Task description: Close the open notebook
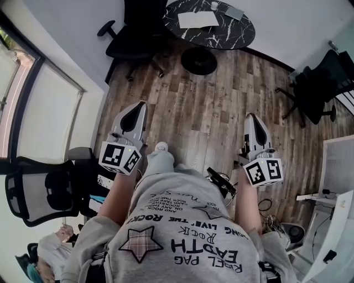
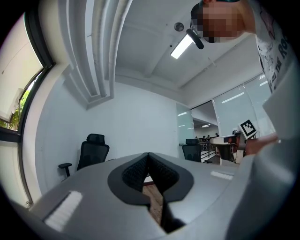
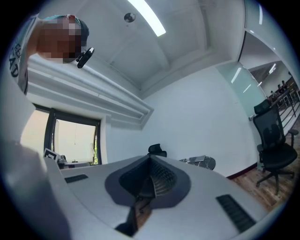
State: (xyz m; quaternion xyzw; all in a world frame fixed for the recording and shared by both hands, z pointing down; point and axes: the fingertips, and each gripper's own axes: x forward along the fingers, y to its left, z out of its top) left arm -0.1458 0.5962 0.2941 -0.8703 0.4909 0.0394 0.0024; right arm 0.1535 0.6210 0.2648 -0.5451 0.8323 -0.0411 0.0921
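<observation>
The open notebook (image 1: pixel 197 20) lies as a pale flat sheet on a round black marble table (image 1: pixel 232 36) at the far end of the room, well away from both grippers. My left gripper (image 1: pixel 135 112) is held level over the wooden floor; its jaws meet at the tip (image 2: pixel 148 156) with nothing between them. At the same height, my right gripper (image 1: pixel 252 120) also points forward, jaws shut and empty (image 3: pixel 150 161). In the right gripper view the table (image 3: pixel 200 162) shows small, just past the jaws.
A grey flat item (image 1: pixel 234 12) lies beside the notebook. Black office chairs stand left of the table (image 1: pixel 133 33) and at the right wall (image 1: pixel 318 91); a mesh chair (image 1: pixel 38 188) is at my near left. Cables and boxes (image 1: pixel 276 221) lie on the floor at my right.
</observation>
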